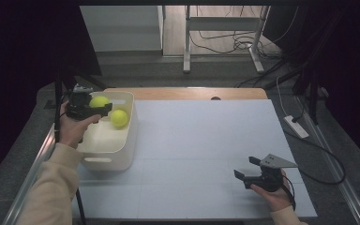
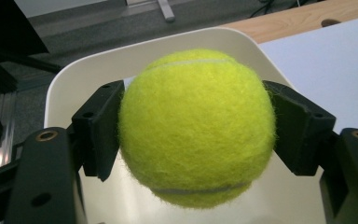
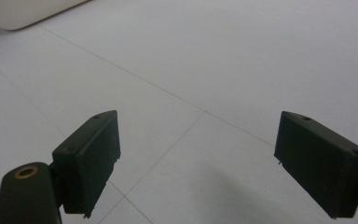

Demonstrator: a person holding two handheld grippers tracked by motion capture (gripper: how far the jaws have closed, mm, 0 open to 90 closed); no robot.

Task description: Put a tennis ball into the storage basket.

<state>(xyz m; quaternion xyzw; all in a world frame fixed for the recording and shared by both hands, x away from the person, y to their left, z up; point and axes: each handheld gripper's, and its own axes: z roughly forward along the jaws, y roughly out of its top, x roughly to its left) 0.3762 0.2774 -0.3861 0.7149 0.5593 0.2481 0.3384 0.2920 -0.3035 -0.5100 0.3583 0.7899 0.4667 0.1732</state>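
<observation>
The left claw [image 2: 196, 135] is clamped on a tennis ball [image 2: 196, 127], one black pad pressed to each side at about the ball's widest line, and it holds the ball over the near-left part of a white bin [image 1: 122, 150] at the left edge of the counter [image 1: 206, 140]. The ball looks light, and its fuzzy felt should give the pads good bite, so a slip seems unlikely; it is springy too, so a firm squeeze would dent it a little without harm, and a dropped ball would probably bounce rather than break. The widest line, where the pads sit now, is the best place to take it, since higher or lower the round surface would tend to squirt out of the jaws. A second ball [image 1: 119, 117] lies inside the bin just beside the held one, so a release from low down would keep the two from knocking each other out. The right claw [image 1: 247, 168] hangs low over the counter's near-right part, jaws apart and empty.
</observation>
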